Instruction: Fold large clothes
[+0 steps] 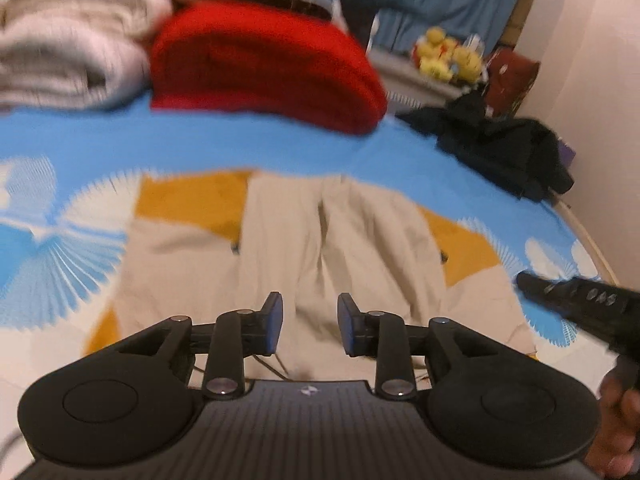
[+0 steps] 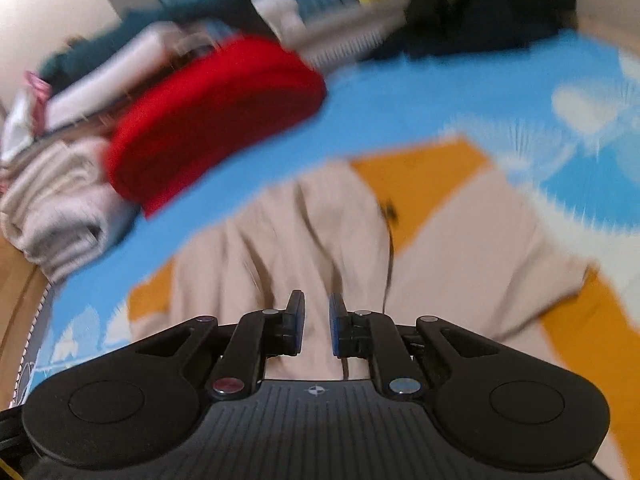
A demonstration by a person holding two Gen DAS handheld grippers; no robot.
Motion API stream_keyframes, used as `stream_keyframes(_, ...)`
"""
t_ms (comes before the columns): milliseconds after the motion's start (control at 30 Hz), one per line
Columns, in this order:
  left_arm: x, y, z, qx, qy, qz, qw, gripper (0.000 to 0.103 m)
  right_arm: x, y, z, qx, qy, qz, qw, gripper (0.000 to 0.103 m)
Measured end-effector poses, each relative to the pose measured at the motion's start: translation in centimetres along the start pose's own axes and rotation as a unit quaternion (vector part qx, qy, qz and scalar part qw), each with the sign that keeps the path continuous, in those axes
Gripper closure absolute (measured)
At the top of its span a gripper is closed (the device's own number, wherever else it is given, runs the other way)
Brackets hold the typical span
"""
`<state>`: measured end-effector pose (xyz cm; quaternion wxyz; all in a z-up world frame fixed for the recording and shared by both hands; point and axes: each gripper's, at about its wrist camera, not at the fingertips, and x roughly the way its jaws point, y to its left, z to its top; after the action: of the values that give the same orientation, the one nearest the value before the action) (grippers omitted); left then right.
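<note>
Creased beige cloth garment (image 1: 344, 240) underneath

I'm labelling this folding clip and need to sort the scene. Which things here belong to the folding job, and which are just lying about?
Part of the job:
- beige and orange garment, spread flat on the blue sheet
- left claw, open above it
- right claw, open above it

Just lying about:
- folded red garment
- grey-white folded pile
- black clothing heap
- yellow plush toys
</note>
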<state>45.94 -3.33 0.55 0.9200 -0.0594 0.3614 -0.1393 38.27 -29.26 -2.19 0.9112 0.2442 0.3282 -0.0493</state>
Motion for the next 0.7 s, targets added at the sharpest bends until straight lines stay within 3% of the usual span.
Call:
stream_keyframes(233,-10.6,1.5,-1.6,0.070,-0.105,0.020,0.9918,0.069,-9.4,0.9,1.3,-0.104,-0.127,0.037,0.986,0.082)
stream_keyframes(333,-16.6,3.3,-3.2,0.062,-0.130,0.050,0.9883,0.069,-14.6,0.2,1.4,-0.119,-0.164,0.038,0.979,0.082)
stream_keyframes(400,-20.5,4.6,-4.6,0.045,-0.137,0.050,0.9882,0.069,-19.3,-0.9,1.3,-0.109,-0.193,0.028,0.975,0.080)
stream_keyframes(467,-24.5,5.4,-6.7,0.047,-0.145,0.059,0.9865,0.069,-24.4,-2.4,0.3,-0.101,-0.218,0.030,0.970,0.074)
stream_keyframes(600,-30.4,6.1,-11.9,0.069,-0.165,0.061,0.9820,0.069,-33.2,-6.6,-3.8,-0.122,-0.249,0.008,0.961,0.071)
stream_keyframes(700,-32.8,7.0,-16.9,0.073,-0.176,0.066,0.9794,0.069,-36.7,-10.1,-6.7,-0.110,-0.255,-0.024,0.961,0.070)
